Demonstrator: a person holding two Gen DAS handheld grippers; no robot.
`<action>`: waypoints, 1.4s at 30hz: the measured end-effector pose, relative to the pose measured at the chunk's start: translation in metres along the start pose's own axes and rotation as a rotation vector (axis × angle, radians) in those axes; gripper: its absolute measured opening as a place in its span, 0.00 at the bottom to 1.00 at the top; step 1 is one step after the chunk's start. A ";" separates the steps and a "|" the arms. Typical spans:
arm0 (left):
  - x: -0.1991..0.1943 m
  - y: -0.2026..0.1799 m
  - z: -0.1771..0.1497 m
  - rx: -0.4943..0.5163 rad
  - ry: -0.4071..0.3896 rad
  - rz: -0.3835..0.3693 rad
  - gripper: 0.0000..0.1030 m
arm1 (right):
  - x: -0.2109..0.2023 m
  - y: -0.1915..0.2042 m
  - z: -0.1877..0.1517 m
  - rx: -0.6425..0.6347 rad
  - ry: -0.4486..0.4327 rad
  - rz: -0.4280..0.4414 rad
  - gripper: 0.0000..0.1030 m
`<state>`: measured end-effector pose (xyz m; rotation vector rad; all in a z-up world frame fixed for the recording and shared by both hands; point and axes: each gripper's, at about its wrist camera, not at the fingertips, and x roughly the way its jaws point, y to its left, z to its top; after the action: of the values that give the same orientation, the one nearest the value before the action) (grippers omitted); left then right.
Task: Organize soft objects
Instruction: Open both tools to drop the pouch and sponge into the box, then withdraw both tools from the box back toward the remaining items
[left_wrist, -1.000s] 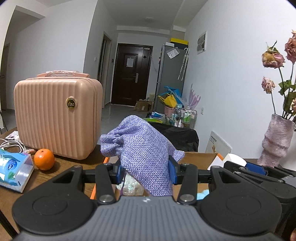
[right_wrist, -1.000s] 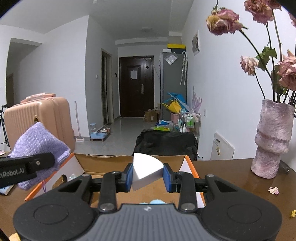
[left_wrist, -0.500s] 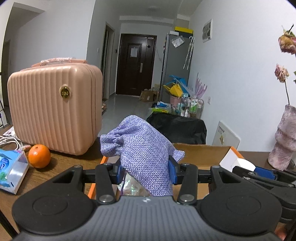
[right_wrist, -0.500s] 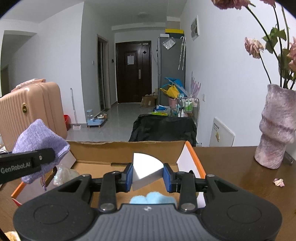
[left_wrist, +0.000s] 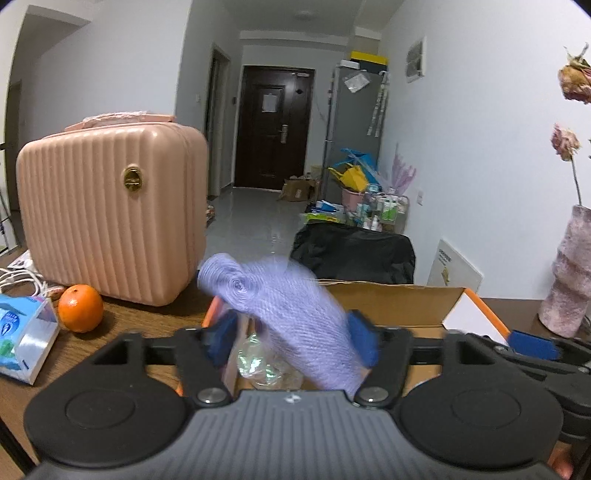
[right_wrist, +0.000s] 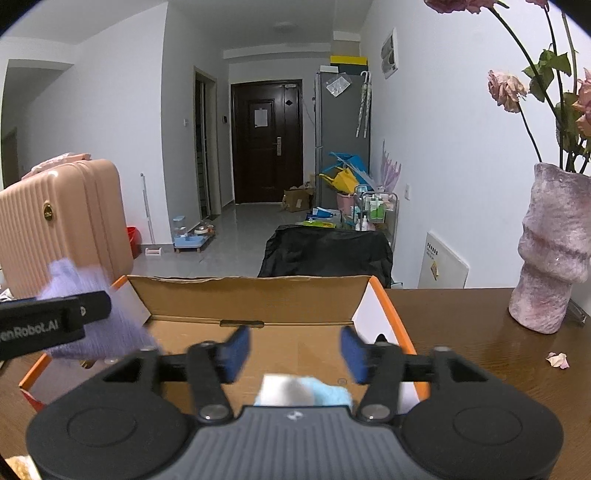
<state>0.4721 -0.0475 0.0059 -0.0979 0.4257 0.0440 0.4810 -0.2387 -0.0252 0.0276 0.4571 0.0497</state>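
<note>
Both claws hang over the open cardboard box (right_wrist: 255, 295) on the table (right_wrist: 461, 332), and both are opening. The left claw (left_wrist: 291, 332) has let go of the lilac knitted pouch (left_wrist: 295, 325): the cloth is blurred and tilted between the spreading blue pads, apparently dropping toward the box's left end, where a crinkled clear wrapper (left_wrist: 258, 365) already lies. The right claw (right_wrist: 293, 349) holds nothing between its pads; just below it, on the box floor, lie a white piece and a pale blue soft thing (right_wrist: 325, 393).

The risk, as I judge it, lies with the pouch. It sits close to the orange-edged left wall of the box, so it could catch on that rim and slide out onto the table. Loose cloth could also snag on a pad and be dragged out when the left claw lifts.
</note>
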 end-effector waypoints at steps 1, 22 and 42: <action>0.000 0.001 0.000 -0.002 -0.005 0.014 0.86 | 0.000 0.000 0.000 0.000 -0.001 -0.005 0.71; -0.003 0.007 0.002 -0.033 -0.012 0.061 1.00 | -0.007 0.001 0.001 0.010 -0.016 -0.017 1.00; -0.051 0.017 -0.002 -0.043 -0.064 0.033 1.00 | -0.056 0.003 -0.010 -0.034 -0.076 -0.012 1.00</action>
<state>0.4236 -0.0316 0.0234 -0.1312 0.3621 0.0882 0.4264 -0.2390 -0.0090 -0.0064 0.3800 0.0444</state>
